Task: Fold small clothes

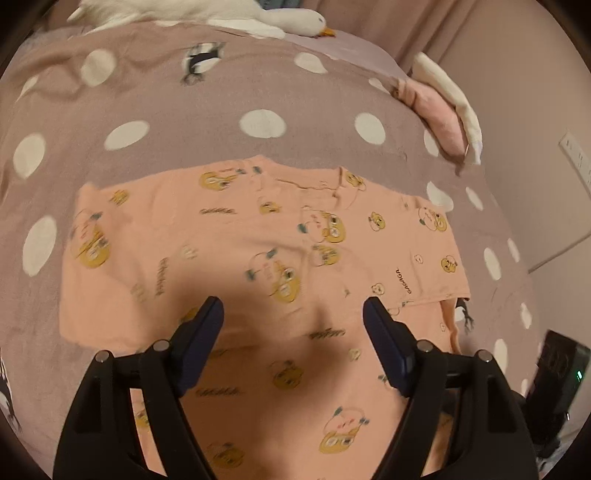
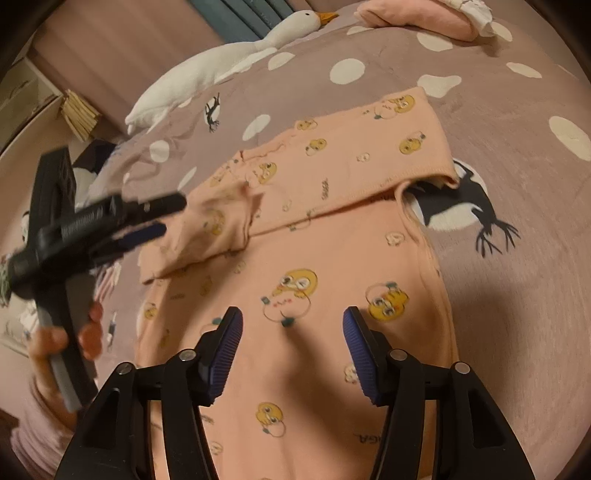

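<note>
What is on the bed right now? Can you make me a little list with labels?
surface: bedspread, mauve with white dots
garment: peach top with a yellow duck print, upper part folded over
toy: white plush goose by the far edge
pile: folded pink clothes at the far edge
left gripper: open, nothing between its pads
right gripper: open over the garment, holding nothing
</note>
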Motion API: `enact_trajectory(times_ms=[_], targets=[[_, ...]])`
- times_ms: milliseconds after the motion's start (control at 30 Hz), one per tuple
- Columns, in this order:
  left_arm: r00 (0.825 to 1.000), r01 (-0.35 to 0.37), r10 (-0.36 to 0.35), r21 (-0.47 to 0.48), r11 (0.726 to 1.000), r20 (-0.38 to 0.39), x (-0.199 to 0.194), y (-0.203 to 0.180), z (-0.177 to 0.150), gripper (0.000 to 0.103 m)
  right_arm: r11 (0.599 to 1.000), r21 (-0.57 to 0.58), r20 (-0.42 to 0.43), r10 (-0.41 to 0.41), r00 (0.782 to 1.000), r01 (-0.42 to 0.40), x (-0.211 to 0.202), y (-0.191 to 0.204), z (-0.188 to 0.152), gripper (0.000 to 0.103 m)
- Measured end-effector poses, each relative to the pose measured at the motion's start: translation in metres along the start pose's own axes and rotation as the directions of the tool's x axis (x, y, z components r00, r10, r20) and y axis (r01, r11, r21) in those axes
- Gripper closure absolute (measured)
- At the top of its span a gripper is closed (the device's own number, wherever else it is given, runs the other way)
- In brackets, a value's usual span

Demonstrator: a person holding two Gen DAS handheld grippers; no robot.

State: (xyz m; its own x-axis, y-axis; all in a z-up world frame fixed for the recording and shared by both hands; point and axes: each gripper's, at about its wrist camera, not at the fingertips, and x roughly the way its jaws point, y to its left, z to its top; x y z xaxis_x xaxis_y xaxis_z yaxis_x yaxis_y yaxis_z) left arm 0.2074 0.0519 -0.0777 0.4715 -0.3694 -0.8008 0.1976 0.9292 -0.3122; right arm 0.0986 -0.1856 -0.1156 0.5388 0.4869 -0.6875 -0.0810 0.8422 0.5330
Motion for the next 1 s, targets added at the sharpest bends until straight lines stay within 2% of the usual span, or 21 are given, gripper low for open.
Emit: enact_trajectory(times_ms=[133, 300, 333, 433, 500, 567, 633, 700, 800, 900, 967, 1000], targets=[[0.999, -0.019, 0.024, -0.109, 0.994, 0.042, -0.027, 0.042, -0.018, 0.021, 0.999, -0.031, 0.006, 0.033, 0.999, -0.033, 0.013, 0.016, 0.013, 0.045], [0.996, -0.054, 0.069, -0.236, 0.970, 0.057, -0.055, 0.093, -0.057, 0.021, 0.996, -0.071, 0.005, 0.063, 0.998, -0.063, 0.047, 0.040, 0.044, 0.045], [0.995, -0.060, 0.077, -0.258, 0.964, 0.058, -0.060, 0.101, -0.064, 0.021, 0.996, -0.068, 0.000, 0.059, 0.998, -0.058, 0.053, 0.042, 0.049, 0.045], [0.994, -0.070, 0.093, -0.313, 0.947, 0.059, -0.074, 0.121, -0.084, 0.021, 0.998, -0.064, -0.023, -0.023, 0.999, 0.021, 0.082, 0.046, 0.065, 0.045], [0.993, -0.071, 0.097, -0.337, 0.939, 0.061, -0.081, 0.129, -0.093, 0.021, 0.998, -0.055, -0.055, -0.032, 0.998, 0.029, 0.100, 0.046, 0.070, 0.045], [0.993, -0.071, 0.101, -0.356, 0.932, 0.064, -0.087, 0.134, -0.099, 0.021, 0.998, -0.051, -0.063, -0.026, 0.998, 0.023, 0.110, 0.049, 0.072, 0.052], [0.994, -0.061, 0.091, -0.376, 0.924, 0.062, -0.089, 0.138, -0.103, 0.021, 0.997, -0.070, -0.058, -0.022, 0.998, 0.018, 0.112, 0.053, 0.072, 0.086], [0.995, -0.047, 0.078, -0.395, 0.917, 0.062, -0.090, 0.140, -0.106, 0.021, 0.996, -0.092, -0.042, -0.023, 0.999, 0.019, 0.110, 0.058, 0.072, 0.096], [0.995, -0.044, 0.075, -0.391, 0.919, 0.063, -0.091, 0.139, -0.108, 0.021, 0.995, -0.101, 0.001, 0.000, 1.000, 0.000, 0.093, 0.061, 0.077, 0.097], [0.996, -0.035, 0.063, -0.378, 0.925, 0.062, -0.090, 0.135, -0.108, 0.021, 0.998, -0.056, 0.111, 0.034, 0.993, -0.028, 0.054, 0.050, 0.089, 0.098], [0.997, -0.036, 0.061, -0.368, 0.929, 0.056, -0.088, 0.131, -0.107, 0.021, 1.000, -0.030, 0.168, 0.005, 0.986, 0.000, 0.033, 0.036, 0.096, 0.098], [0.997, -0.038, 0.061, -0.362, 0.931, 0.052, -0.086, 0.129, -0.107, 0.021, 1.000, -0.028, 0.165, -0.007, 0.986, 0.012, 0.031, 0.030, 0.098, 0.098]])
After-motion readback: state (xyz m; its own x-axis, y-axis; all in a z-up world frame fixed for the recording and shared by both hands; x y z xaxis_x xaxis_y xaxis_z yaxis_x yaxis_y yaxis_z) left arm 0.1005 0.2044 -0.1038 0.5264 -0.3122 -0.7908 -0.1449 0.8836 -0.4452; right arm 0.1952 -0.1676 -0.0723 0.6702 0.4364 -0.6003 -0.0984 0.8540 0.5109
